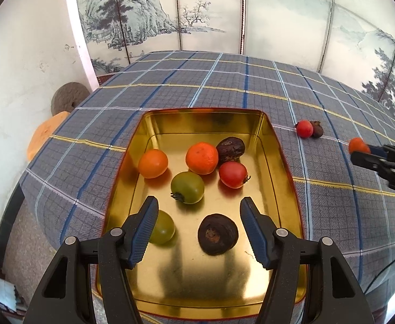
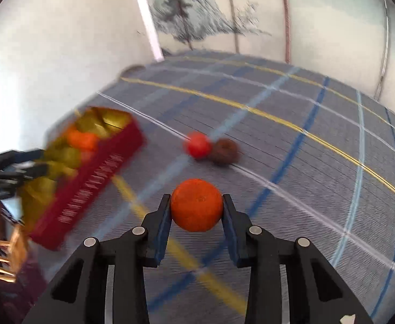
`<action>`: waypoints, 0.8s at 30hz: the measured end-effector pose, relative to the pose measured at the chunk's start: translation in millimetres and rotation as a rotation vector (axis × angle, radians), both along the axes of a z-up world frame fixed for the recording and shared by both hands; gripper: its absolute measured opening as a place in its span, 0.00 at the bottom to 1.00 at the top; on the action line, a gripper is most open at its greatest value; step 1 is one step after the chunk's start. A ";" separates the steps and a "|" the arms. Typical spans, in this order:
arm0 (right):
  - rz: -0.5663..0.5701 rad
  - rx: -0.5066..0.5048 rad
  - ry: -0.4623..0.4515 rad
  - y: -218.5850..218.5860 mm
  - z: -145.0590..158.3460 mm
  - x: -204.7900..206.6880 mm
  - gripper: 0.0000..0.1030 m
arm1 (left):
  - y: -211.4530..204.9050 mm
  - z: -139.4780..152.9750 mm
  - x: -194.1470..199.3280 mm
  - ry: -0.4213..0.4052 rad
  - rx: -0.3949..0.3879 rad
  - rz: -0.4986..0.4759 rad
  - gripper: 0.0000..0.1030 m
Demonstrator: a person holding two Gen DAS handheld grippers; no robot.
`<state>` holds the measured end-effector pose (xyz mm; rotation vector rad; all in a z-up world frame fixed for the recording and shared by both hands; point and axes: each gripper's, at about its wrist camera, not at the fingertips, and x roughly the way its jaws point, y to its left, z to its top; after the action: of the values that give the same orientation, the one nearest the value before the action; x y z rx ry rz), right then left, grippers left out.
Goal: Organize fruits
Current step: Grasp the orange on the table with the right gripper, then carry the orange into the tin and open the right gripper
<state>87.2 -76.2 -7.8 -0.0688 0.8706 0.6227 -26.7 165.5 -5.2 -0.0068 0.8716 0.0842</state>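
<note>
Orange fruit (image 2: 196, 208) is clamped between the blue pads (image 2: 163, 225) of the right gripper (image 2: 196, 210), above the plaid tablecloth (image 2: 319, 167). A red fruit (image 2: 197, 145) and a dark brown fruit (image 2: 224, 151) are seen touching on the cloth beyond it. The gold tin (image 1: 283, 167), red-walled outside, is seen to hold seven fruits. The left gripper (image 1: 198, 210) is held wide apart over the tin, grasping nothing.

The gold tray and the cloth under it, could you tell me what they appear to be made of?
Tray: probably thin metal tin, glossy gold inside; it mirrors the fruit. Its outside is red. Tablecloth: woven fabric, matte, with a plaid weave.
</note>
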 end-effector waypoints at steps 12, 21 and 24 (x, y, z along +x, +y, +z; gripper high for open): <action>0.218 0.086 -0.044 101.3 36.6 -53.2 0.32 | 26.1 4.3 -26.4 -0.038 0.024 0.054 0.62; 0.279 0.043 -0.005 139.6 20.7 -58.3 0.33 | 48.9 -0.3 -36.3 -0.034 0.012 0.089 0.62; 0.291 0.012 0.003 148.4 13.0 -58.8 0.33 | 52.1 -1.2 -38.5 -0.037 0.012 0.092 0.62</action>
<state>28.4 72.2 5.2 -0.1859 0.8667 0.9004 -65.2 217.6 -6.4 -0.0369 0.8339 0.1751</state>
